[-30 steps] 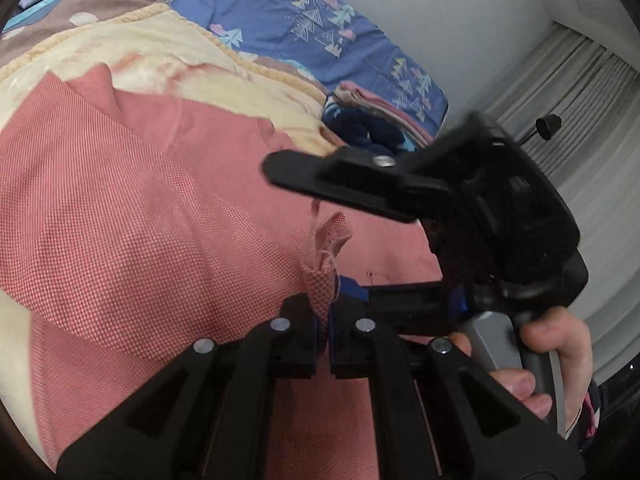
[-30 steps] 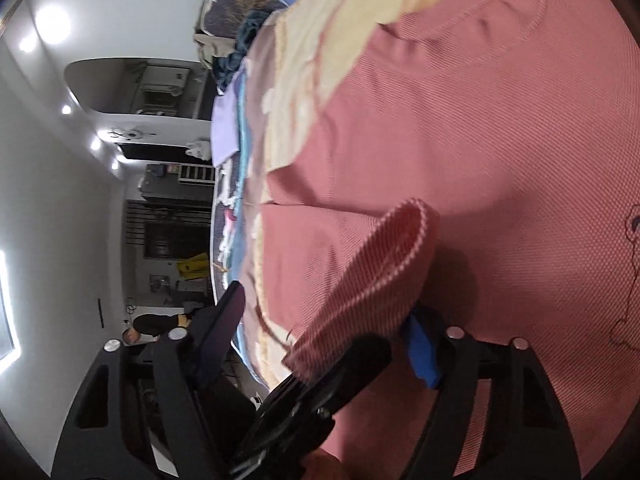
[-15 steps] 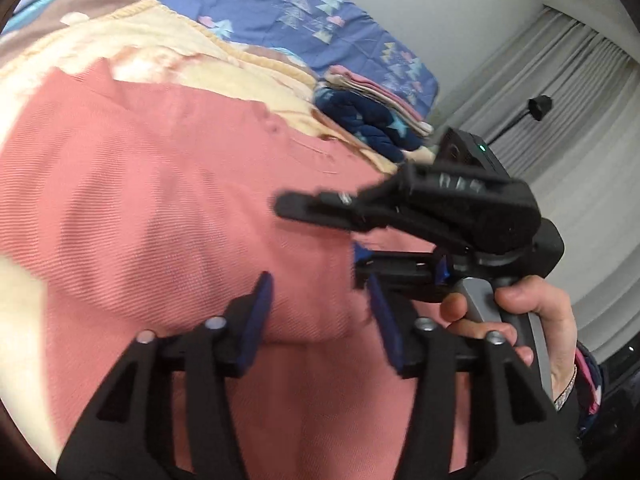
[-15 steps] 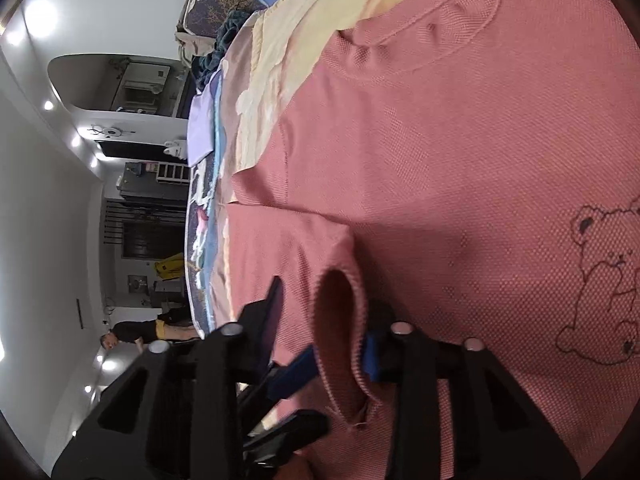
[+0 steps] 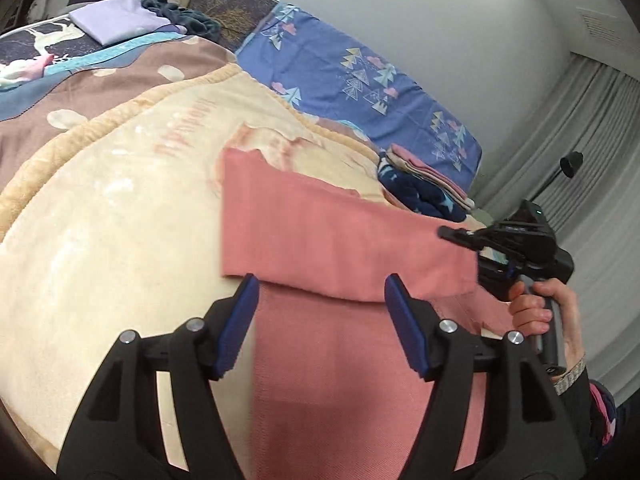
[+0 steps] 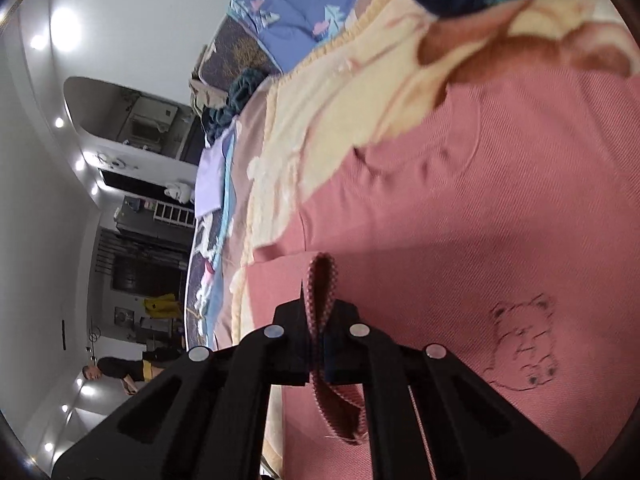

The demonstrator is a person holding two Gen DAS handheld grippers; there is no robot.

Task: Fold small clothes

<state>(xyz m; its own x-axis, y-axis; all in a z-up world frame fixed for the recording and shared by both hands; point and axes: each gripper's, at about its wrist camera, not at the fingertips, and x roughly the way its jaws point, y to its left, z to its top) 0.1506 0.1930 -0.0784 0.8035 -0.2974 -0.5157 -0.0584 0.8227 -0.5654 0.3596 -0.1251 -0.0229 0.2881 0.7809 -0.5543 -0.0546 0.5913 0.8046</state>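
Observation:
A small pink shirt (image 5: 344, 248) lies on a cream blanket (image 5: 100, 240), with one part folded across the rest. My left gripper (image 5: 320, 320) is open and empty, its blue pads (image 5: 240, 320) just above the shirt's near part. My right gripper (image 6: 318, 344) is shut on a pinched fold of the pink shirt's edge (image 6: 320, 280). It also shows in the left wrist view (image 5: 516, 248), at the right end of the folded part. A bear outline (image 6: 524, 344) is printed on the shirt.
A folded stack of clothes (image 5: 424, 184) lies beyond the shirt. A blue patterned pillow (image 5: 360, 80) and a lilac folded cloth (image 5: 116, 24) sit at the back. Grey curtains (image 5: 592, 152) hang on the right. A person (image 6: 120, 368) stands far off in the room.
My left gripper let go of the shirt edge, opened wide and drew back. My right gripper opened, then shut on a fold of the shirt's edge. The shirt now lies folded across.

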